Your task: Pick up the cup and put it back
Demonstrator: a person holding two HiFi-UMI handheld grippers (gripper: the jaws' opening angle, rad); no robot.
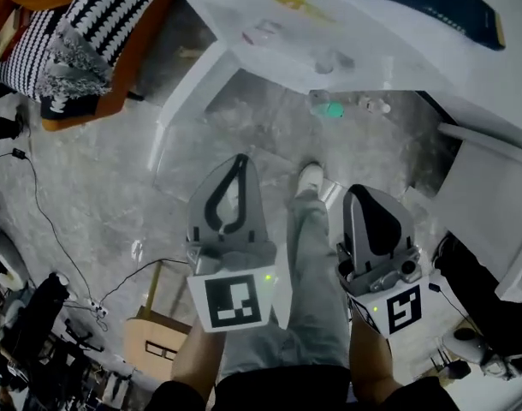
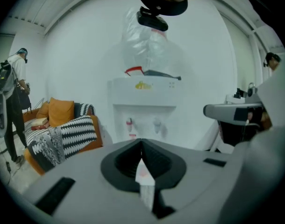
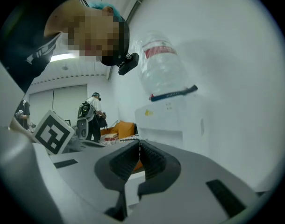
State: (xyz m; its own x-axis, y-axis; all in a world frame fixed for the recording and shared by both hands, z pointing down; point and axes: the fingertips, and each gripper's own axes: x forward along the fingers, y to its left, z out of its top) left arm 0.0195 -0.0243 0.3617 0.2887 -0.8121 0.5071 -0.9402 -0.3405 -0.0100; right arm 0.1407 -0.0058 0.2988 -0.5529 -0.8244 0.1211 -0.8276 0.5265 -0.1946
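Observation:
No cup shows plainly in any view. A white water dispenser [image 1: 269,24] [image 2: 145,94] [image 3: 163,115] with an upturned clear bottle [image 2: 149,41] stands ahead of me, its two taps [image 2: 130,123] facing me. Low beside it in the head view lie small clear things with a green part [image 1: 329,108]; I cannot tell what they are. My left gripper [image 1: 241,161] [image 2: 141,146] is held low in front of the person's legs, jaws shut with nothing between them. My right gripper [image 1: 359,193] [image 3: 139,144] hangs beside it, also shut and empty. Both point toward the dispenser.
An orange sofa [image 1: 115,67] [image 2: 63,125] with black-and-white striped cushions stands at the left. A cable [image 1: 47,221] and a cardboard box [image 1: 154,336] lie on the grey floor. White furniture [image 1: 492,195] is at the right. Another person [image 2: 14,101] stands far left.

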